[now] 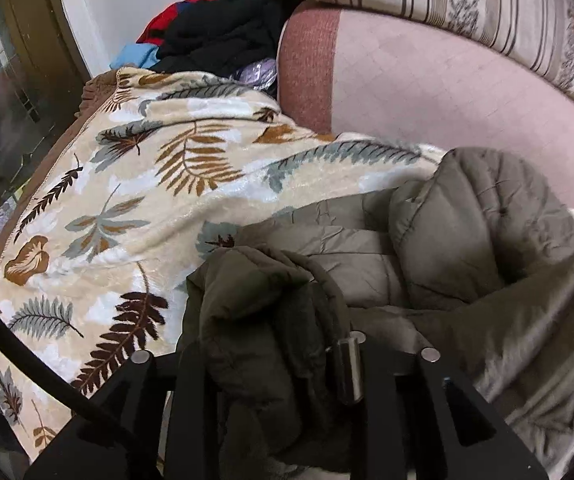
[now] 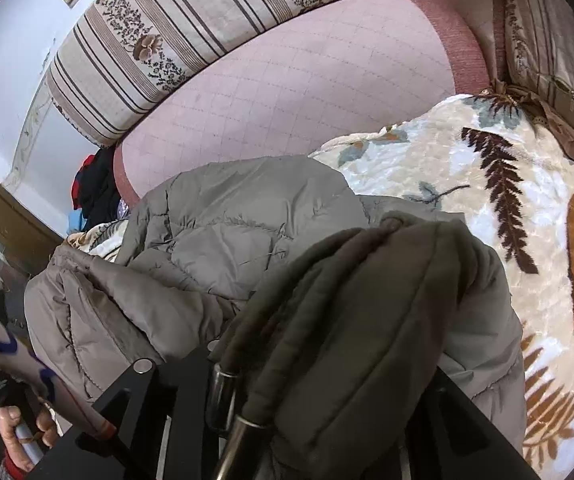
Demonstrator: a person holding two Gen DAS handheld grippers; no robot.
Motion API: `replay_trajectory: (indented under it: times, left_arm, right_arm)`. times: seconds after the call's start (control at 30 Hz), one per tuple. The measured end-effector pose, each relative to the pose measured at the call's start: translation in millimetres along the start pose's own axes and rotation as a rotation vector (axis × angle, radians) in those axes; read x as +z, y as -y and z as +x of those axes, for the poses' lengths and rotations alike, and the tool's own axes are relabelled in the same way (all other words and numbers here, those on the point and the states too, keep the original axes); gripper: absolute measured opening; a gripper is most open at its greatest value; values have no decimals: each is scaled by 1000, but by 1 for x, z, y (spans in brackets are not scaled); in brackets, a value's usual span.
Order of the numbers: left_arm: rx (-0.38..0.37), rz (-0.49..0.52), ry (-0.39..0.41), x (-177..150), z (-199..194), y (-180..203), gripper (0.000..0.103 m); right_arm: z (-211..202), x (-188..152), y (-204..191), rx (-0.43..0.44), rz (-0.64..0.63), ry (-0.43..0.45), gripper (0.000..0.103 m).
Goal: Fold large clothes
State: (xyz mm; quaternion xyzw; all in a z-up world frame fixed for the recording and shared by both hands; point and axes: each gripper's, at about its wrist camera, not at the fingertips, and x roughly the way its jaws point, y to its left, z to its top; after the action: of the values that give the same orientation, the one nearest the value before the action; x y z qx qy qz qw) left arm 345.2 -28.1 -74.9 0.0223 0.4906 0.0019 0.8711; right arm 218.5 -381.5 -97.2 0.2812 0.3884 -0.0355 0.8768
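Both grippers, left gripper (image 1: 271, 376) and right gripper (image 2: 319, 384), pinch bunched folds of the grey puffer jacket (image 1: 467, 240). It's slumped on the leaf-print blanket (image 1: 135, 184) (pink sofa (image 1: 427, 92) behind).

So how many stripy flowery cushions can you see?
2. One long cushion runs along the wall behind the pink mattress; another stands in the right corner. More may be hidden.
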Motion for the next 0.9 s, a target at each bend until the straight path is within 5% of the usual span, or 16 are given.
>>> replay_trajectory:
  times: [0.23, 0.4, 0.63, 0.9]
  left_arm:
    - [-126, -81, -1, 1, -28, -24, 44]
    - [-169, -78, 77, -3, -63, -33, 61]
    - [-173, 53, 180, -12, -103, -6, 68]
    - [-141, 187, 144, -30, -62, 51, 68]
  right_arm:
    - [-26, 3, -3, -17, -7, 26, 52]
    - [-57, 4, -5, -66, -10, 115, 83]
    - [-88, -4, -39, -109, -186, 165, 84]
    - [-39, -29, -81, -145, -368, 79, 75]
